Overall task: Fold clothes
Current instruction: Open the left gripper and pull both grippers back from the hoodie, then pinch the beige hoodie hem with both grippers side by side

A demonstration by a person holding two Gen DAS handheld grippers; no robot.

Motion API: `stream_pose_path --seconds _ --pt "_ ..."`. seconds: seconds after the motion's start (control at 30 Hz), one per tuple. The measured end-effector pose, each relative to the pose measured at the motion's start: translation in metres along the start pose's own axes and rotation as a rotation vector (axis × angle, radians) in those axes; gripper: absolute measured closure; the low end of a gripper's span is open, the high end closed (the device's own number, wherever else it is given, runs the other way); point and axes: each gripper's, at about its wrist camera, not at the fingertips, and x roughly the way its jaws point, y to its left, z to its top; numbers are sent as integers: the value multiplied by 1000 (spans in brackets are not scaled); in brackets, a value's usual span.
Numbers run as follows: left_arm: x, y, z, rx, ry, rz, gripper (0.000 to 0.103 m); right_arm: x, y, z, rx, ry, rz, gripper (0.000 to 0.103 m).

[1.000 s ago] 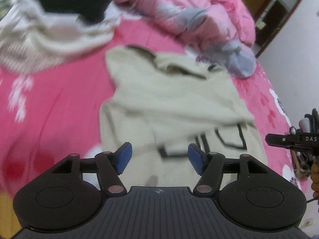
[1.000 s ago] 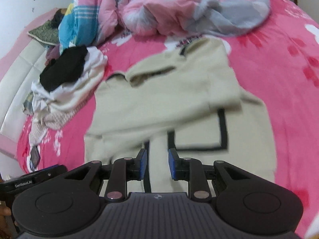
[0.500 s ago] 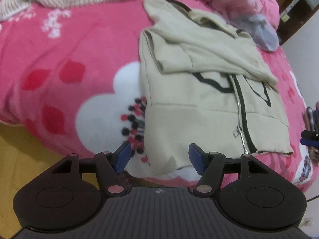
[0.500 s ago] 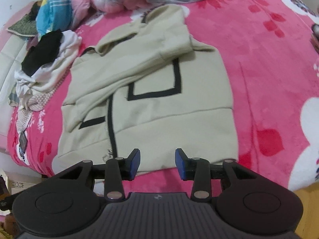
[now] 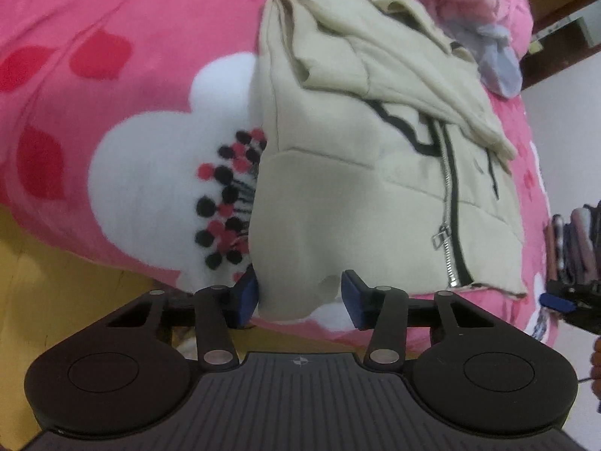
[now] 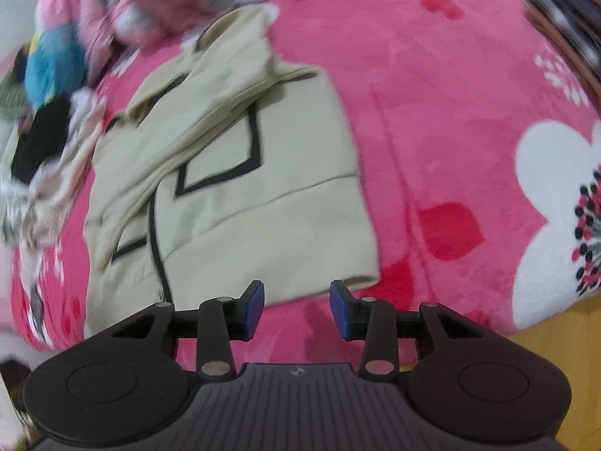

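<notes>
Left wrist view: left gripper (image 5: 300, 295) jaws closing around beige jacket (image 5: 360, 195) hem corner at bed edge, seemingly not yet pinching. Right gripper (image 6: 296, 310) unclenched, empty, just short of hem; bare pink blanket (image 6: 443, 120) to right.

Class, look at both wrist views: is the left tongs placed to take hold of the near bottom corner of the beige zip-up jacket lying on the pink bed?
Probably yes. The left tongs are closing with the beige zip-up jacket corner already between the pads, and nothing blocks it.
</notes>
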Motion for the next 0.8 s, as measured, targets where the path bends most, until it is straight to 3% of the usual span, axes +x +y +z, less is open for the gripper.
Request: stream_pose_path --seconds 0.23,0.37,0.5,0.8 --pt "-4 5 1 -27 -3 -33 59 20 -47 26 185 -72 56 62" --pt "-1 7 2 -29 -2 -32 59 46 -68 30 266 -1 88 62" --pt "-2 5 2 -21 -10 -39 60 50 -73 7 316 57 178 63" --pt "0 1 3 -6 -2 -34 72 58 -73 12 314 68 230 81"
